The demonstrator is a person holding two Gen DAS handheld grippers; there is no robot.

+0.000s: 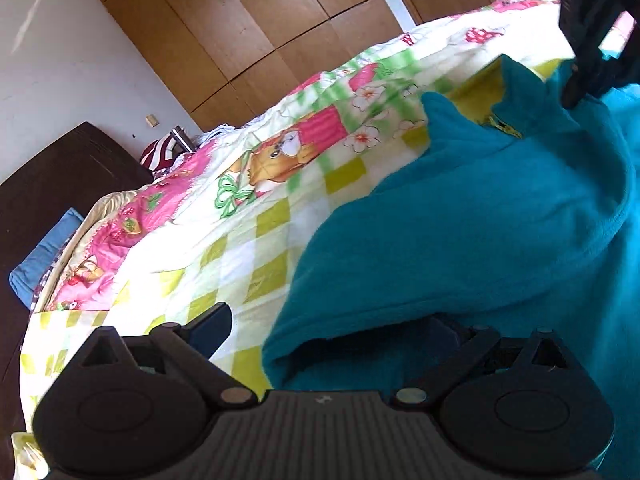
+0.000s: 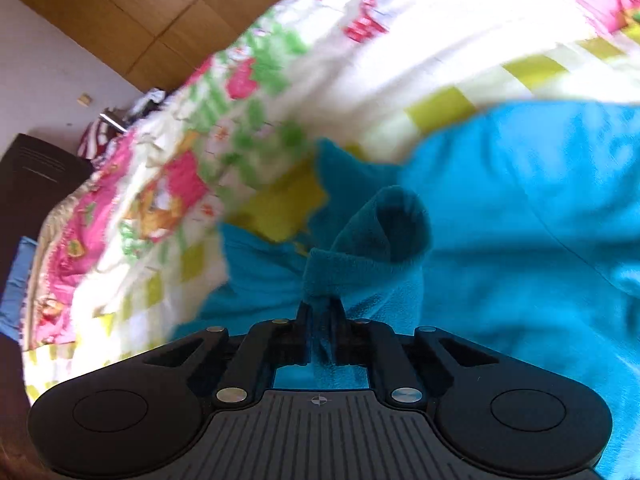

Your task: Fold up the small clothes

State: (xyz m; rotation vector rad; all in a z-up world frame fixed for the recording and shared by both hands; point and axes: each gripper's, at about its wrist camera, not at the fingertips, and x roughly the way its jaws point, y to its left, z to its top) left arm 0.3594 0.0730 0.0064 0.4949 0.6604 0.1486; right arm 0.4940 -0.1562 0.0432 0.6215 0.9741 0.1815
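A teal fleece top [image 1: 480,216] with a short zip at its collar lies on a patterned quilt [image 1: 224,248]. My left gripper [image 1: 332,330] is open at the garment's lower edge; its left finger [image 1: 212,324] is bare over the quilt and the right one sits under the fleece hem. At the top right of the left wrist view, my right gripper [image 1: 580,88] pinches the fleece near the collar and lifts it. In the right wrist view the right gripper [image 2: 320,312] is shut on a bunched fold of the teal fleece [image 2: 520,208].
The quilt [image 2: 400,60] covers a bed. A wooden wardrobe [image 1: 240,32] stands behind it. Dark furniture [image 1: 52,184] and a blue cushion [image 1: 44,256] sit at the bed's left side. A red-and-white striped item [image 1: 160,152] lies at the far end.
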